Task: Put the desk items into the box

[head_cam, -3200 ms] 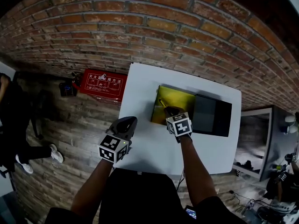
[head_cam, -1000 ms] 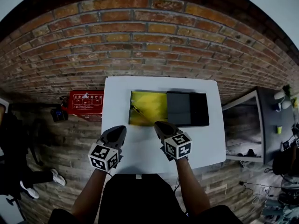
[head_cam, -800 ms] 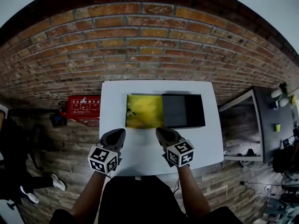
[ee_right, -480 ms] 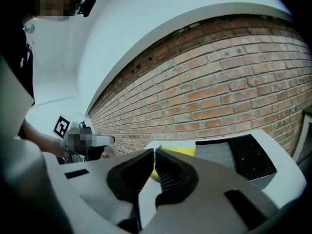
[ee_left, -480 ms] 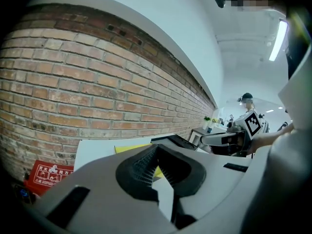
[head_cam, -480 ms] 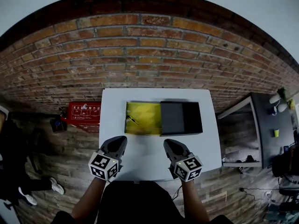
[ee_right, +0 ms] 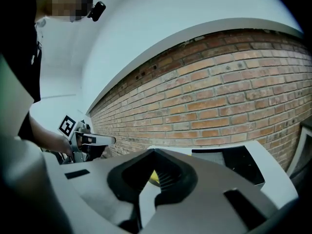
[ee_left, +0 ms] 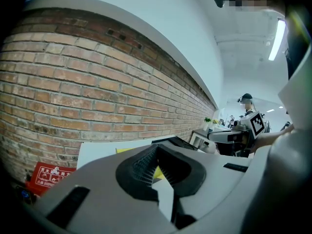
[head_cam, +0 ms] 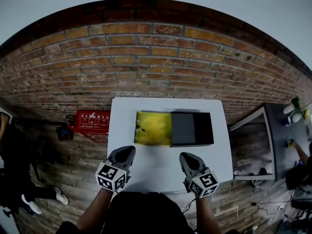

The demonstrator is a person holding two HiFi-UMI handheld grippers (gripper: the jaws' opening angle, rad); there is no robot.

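Note:
On the white table (head_cam: 146, 165) lies an open box: a yellow half (head_cam: 155, 129) on the left and a black half (head_cam: 191, 128) on the right, side by side. A thin dark pen-like item (head_cam: 142, 128) rests in the yellow half. My left gripper (head_cam: 127, 150) hovers over the table's near left part, short of the box, jaws closed with nothing in them. My right gripper (head_cam: 185, 156) hovers at the near right, also shut and empty. In the left gripper view the gripper (ee_left: 157, 147) hides most of the box; the right gripper view shows the black half (ee_right: 234, 162) past the gripper (ee_right: 154, 151).
A brick wall (head_cam: 156, 67) runs right behind the table. A red box (head_cam: 92, 122) stands on the floor at the table's left. A person (head_cam: 14, 160) is at far left. A grey desk (head_cam: 285, 140) stands at the right.
My right gripper has drawn back from over the yellow half to the table's near right. The left gripper has barely moved. The head view has tilted up toward the wall.

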